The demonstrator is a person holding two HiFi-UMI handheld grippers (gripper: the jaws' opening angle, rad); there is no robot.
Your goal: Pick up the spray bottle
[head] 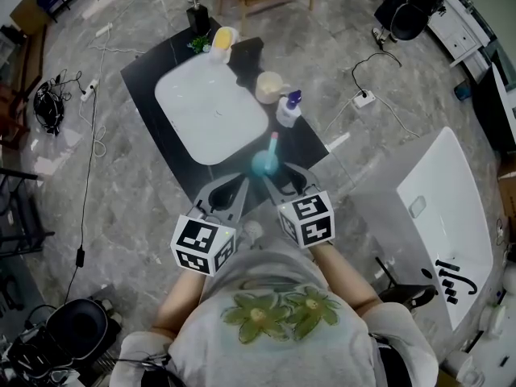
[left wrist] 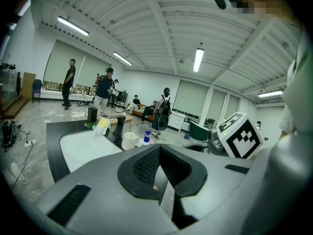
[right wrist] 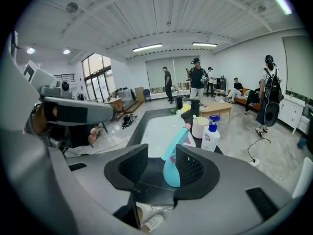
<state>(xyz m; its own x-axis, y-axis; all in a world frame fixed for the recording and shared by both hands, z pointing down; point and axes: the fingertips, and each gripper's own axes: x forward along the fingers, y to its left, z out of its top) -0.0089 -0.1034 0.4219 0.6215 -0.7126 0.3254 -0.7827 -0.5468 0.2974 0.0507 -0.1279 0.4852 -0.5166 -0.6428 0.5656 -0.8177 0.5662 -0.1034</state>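
A teal spray bottle (head: 264, 162) with a pink nozzle stands upright near the front edge of the black counter (head: 153, 71). In the right gripper view the spray bottle (right wrist: 171, 169) sits between my right gripper's (right wrist: 161, 154) two pads, close to the right one, with a clear gap to the left one. That right gripper (head: 282, 177) is open around the bottle's body. My left gripper (head: 230, 190) hovers just left of the bottle, apart from it. In its own view the left gripper (left wrist: 159, 150) is shut with nothing between its pads.
A white basin (head: 210, 107) fills the middle of the counter. Behind the spray bottle stand a white pump bottle with a blue top (head: 288, 110) and a cream cup (head: 268, 85). A white cabinet (head: 439, 208) is at the right. Several people stand far across the room.
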